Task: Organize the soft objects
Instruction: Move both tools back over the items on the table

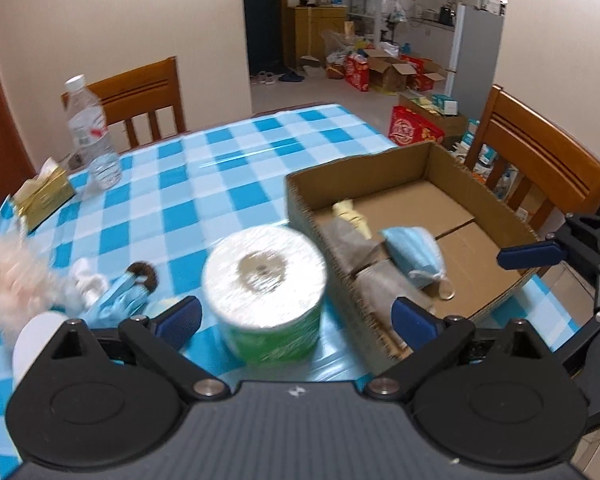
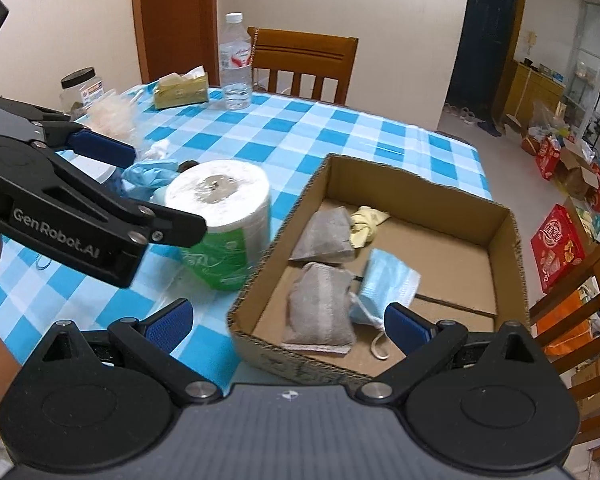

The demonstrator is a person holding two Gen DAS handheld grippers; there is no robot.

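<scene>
A toilet roll (image 1: 264, 276) in green wrap stands on the checked table (image 1: 228, 168), just left of a cardboard box (image 1: 360, 168). My left gripper (image 1: 296, 316) is open, its fingers wide either side of the roll without pressing it. In the box (image 2: 420, 184) lie two grey pouches (image 2: 320, 304), a yellow cloth (image 2: 366, 220) and a blue face mask (image 2: 388, 280). My right gripper (image 2: 288, 324) is open and empty over the box's near left corner. The left gripper (image 2: 168, 190) reaches in from the left beside the roll (image 2: 220, 216).
Left of the roll lie a blue glove (image 1: 120, 300), white wadding (image 1: 86, 280), a brown hair tie (image 1: 144, 274) and a fluffy peach tuft (image 1: 16, 284). A gold tissue pack (image 1: 44, 196) and a water bottle (image 1: 92, 140) stand farther back. Wooden chairs (image 1: 140, 96) flank the table.
</scene>
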